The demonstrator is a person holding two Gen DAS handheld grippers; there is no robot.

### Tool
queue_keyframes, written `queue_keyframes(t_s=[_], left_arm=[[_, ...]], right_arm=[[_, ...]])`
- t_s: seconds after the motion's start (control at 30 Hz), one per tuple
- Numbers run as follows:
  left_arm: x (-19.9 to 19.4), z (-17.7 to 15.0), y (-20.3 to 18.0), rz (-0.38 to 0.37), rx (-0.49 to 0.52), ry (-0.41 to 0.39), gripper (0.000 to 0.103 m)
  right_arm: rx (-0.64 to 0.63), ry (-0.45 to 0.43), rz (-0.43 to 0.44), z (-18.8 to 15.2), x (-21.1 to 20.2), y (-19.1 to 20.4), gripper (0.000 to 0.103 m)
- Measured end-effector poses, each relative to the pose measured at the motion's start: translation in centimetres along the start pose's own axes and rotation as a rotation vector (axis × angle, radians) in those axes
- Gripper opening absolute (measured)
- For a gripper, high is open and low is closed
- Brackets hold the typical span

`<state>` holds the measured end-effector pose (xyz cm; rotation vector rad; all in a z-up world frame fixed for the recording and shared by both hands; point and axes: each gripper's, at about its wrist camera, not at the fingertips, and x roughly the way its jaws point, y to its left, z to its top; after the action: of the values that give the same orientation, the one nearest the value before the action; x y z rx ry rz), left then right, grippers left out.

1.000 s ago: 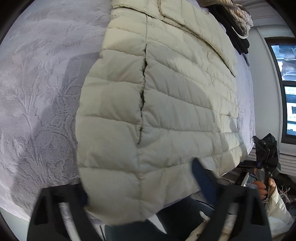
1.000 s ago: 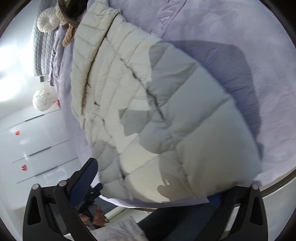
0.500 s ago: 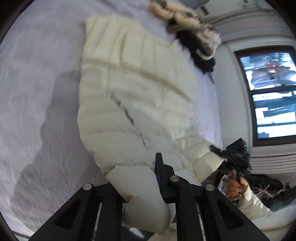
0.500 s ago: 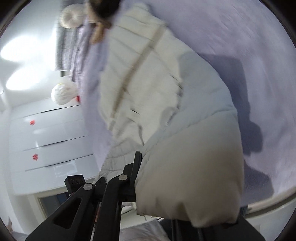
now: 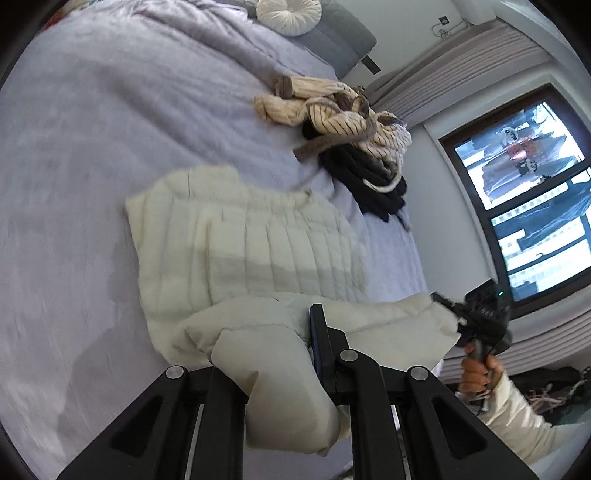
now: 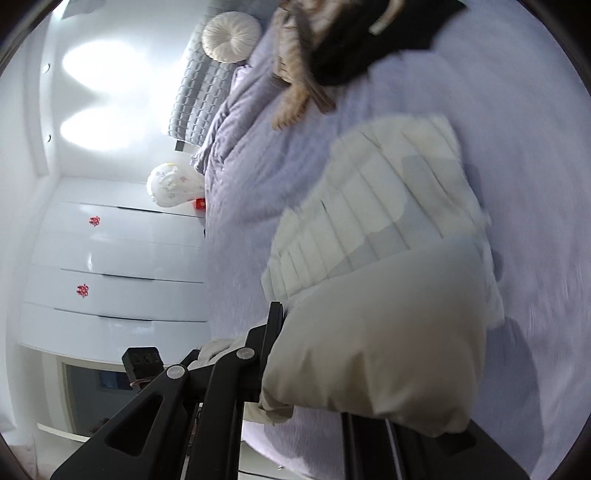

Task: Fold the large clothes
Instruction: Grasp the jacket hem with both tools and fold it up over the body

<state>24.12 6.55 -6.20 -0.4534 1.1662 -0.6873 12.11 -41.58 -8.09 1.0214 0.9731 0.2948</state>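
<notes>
Lilac bedspread (image 5: 92,155); blurred cream puffer jacket (image 5: 258,251), seemingly gripped both ends.

Cream quilted jacket (image 5: 258,251), lavender bedspread (image 5: 92,129), beige pinstriped top (image 5: 343,122), black garment (image 5: 373,184).

Left black two-finger tongs (image 5: 295,354) clamp a fold of the cream quilted puffer jacket (image 5: 258,258); right black tongs (image 5: 448,308), at 3 o'clock, pinch its far corner.

Lavender textured bedspread (image 5: 92,129) fills left of frame. Round white tufted cushion (image 5: 288,14) at top centre, against grey quilted headboard (image 5: 343,37). Dark-framed window (image 5: 524,192) at right — pleated grey curtain (image 5: 454,62) above. White glossy wardrobe doors (image 6: 110,258) at left, red stickers.
</notes>
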Motion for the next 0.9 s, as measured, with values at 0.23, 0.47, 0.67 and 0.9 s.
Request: queue_keyframes(t_s=[0.23, 0.47, 0.67, 0.9], left_arm=[[3.2, 5.8, 2.6, 0.047, -0.046, -0.026, 0.015], [9.8, 9.4, 5.9, 0.157, -0.033, 0.013, 0.015], [15.2, 9.9, 10.6, 0.209, -0.099, 0.053, 0.015], [15.6, 10.7, 10.4, 0.265, -0.088, 0.099, 0.017]], right_arm=[[-0.096, 0.009, -0.05, 7.1, 4.0, 2.1, 0.011], [-0.076, 0.022, -0.123, 11.7, 10.7, 0.0, 0.011], [-0.034, 0.029, -0.174, 13.5, 15.6, -4.4, 0.011], [-0.028, 0.016, -0.184, 14.1, 17.5, -5.0, 0.011]])
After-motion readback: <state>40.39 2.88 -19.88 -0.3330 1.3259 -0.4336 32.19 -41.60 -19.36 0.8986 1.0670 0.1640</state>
